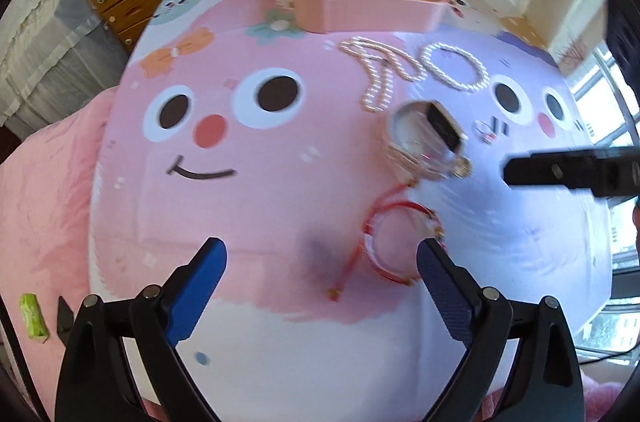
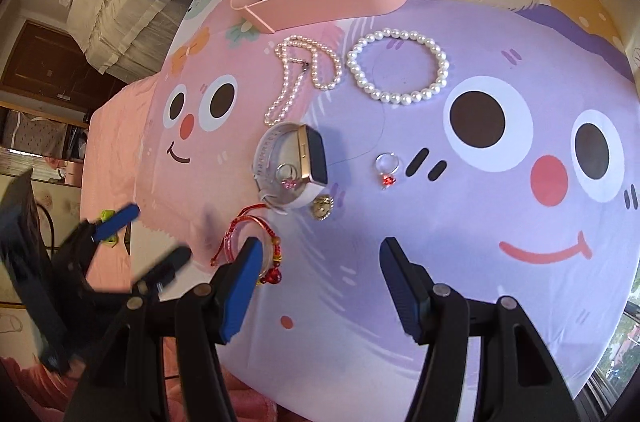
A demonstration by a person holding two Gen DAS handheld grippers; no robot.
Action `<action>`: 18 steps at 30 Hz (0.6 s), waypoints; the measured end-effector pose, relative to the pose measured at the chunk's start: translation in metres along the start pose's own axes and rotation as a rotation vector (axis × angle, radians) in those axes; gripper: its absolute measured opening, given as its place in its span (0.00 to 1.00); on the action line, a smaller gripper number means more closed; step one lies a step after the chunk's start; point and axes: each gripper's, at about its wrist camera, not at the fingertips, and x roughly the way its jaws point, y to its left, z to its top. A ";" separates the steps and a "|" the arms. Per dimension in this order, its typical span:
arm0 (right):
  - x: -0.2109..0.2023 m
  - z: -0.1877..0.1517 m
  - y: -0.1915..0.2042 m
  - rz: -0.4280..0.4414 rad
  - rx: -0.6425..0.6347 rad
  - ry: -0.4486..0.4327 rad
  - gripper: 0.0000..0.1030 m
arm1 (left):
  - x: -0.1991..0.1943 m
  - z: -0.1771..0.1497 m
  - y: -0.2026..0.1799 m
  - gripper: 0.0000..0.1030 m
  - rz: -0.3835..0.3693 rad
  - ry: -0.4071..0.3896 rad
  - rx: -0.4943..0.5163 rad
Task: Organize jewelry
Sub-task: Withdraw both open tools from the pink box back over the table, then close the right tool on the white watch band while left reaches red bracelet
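Hovering apart and empty, the left claw [image 1: 322,268] should straddle the red bracelet [image 1: 394,246] and pinch its rim, sparing the watch [image 2: 294,168]; right claw [image 2: 318,262] apart, empty.

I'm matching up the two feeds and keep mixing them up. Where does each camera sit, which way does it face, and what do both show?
Left wrist: sits on the left claw, looking steeply down at the red bracelet; its own blue fingers show, open.
Right wrist: sits on the right claw, looking down at the mat; its own fingers show, apart, and the left claw.
Shared: pink tray, pearl bracelet, watch.
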 end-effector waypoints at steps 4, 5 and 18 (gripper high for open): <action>0.004 0.008 -0.002 0.032 -0.018 0.009 0.59 | 0.004 -0.014 -0.022 0.92 -0.016 -0.023 -0.004; 0.006 0.009 -0.001 0.037 -0.036 0.013 0.59 | 0.006 -0.017 -0.027 0.92 -0.014 -0.029 -0.008; 0.028 0.020 0.019 0.022 -0.234 0.014 0.59 | 0.036 -0.019 -0.042 0.92 -0.031 -0.056 -0.008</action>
